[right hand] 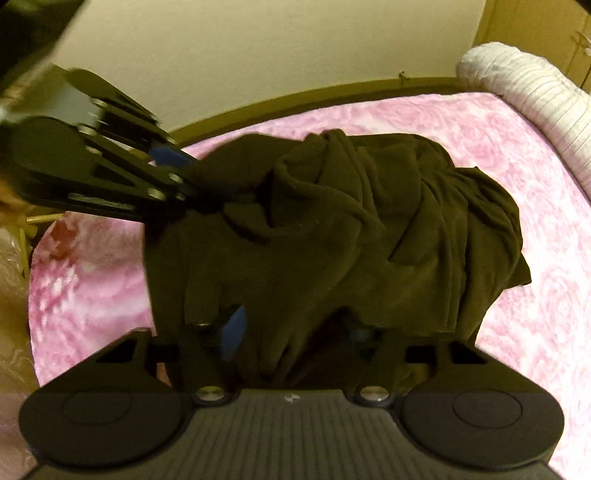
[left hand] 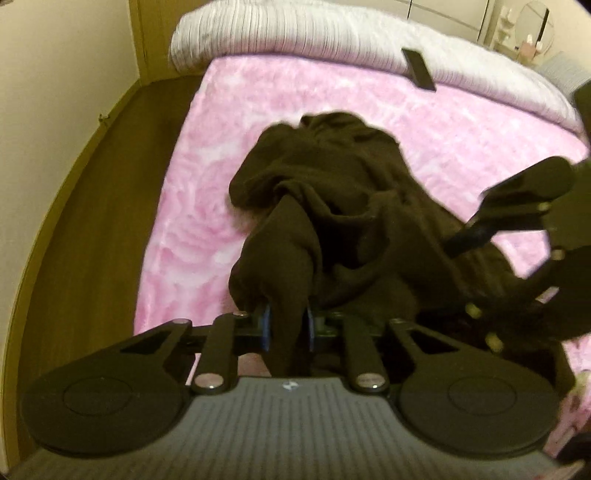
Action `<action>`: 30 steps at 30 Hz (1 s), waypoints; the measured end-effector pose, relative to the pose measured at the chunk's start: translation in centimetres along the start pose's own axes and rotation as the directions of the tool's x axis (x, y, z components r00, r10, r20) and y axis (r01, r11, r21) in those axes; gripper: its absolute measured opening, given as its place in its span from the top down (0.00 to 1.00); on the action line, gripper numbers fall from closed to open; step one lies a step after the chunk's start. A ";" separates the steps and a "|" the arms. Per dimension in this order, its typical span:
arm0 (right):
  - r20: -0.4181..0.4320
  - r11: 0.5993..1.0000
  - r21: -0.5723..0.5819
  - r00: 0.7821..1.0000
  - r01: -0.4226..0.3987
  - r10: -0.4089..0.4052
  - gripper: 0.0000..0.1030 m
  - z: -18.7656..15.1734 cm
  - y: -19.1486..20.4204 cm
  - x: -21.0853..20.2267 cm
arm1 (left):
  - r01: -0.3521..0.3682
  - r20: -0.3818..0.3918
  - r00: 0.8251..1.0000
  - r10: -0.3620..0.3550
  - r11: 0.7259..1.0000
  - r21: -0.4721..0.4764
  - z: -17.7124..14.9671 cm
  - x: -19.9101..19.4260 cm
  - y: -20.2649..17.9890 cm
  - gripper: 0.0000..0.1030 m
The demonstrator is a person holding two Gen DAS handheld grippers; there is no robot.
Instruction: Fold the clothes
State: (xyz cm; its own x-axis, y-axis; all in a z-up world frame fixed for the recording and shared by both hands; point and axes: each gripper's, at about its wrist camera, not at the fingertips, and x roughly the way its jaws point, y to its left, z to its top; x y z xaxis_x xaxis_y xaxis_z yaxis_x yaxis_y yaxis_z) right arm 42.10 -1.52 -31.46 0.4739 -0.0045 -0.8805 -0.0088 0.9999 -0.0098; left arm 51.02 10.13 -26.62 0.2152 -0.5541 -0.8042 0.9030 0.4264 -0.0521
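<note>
Dark brown garment lies crumpled in a heap on your pink plush blanket, which serves as the landmark. Beyond the blanket's far edge a white ribbed duvet is bunched up, with a flat black rectangle resting on it (too blurred to identify). Beside the blanket runs a brown wooden floor and a cream wall. Your left gripper is clenched on a garment fold; your right gripper is buried in cloth, apparently pinching it.
</note>
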 end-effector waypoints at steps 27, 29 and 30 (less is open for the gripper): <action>-0.211 0.735 0.555 0.921 0.390 -0.329 0.82 -16.9 -19.9 -18.0 | 0.260 0.022 0.963 -0.270 0.945 0.196 4.3 -3.5 -20.5 0.39; -0.205 0.715 0.589 0.926 0.376 -0.317 0.60 -18.2 -20.0 -18.6 | 0.185 0.012 0.981 -0.193 0.955 0.232 4.3 -2.2 -19.3 0.32; -0.204 0.710 0.599 0.928 0.371 -0.312 0.52 -18.7 -20.1 -18.8 | 0.143 0.000 0.989 -0.148 0.956 0.257 4.3 -1.1 -18.6 0.31</action>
State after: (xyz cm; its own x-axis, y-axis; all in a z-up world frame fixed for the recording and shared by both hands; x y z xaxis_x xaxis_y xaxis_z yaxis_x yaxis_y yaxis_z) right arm 16.92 -21.74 -23.54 0.2628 -0.3190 -0.9106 0.6968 0.7155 -0.0495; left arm 35.62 -0.27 -22.19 0.0788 -0.6108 -0.7878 0.9894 0.1446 -0.0132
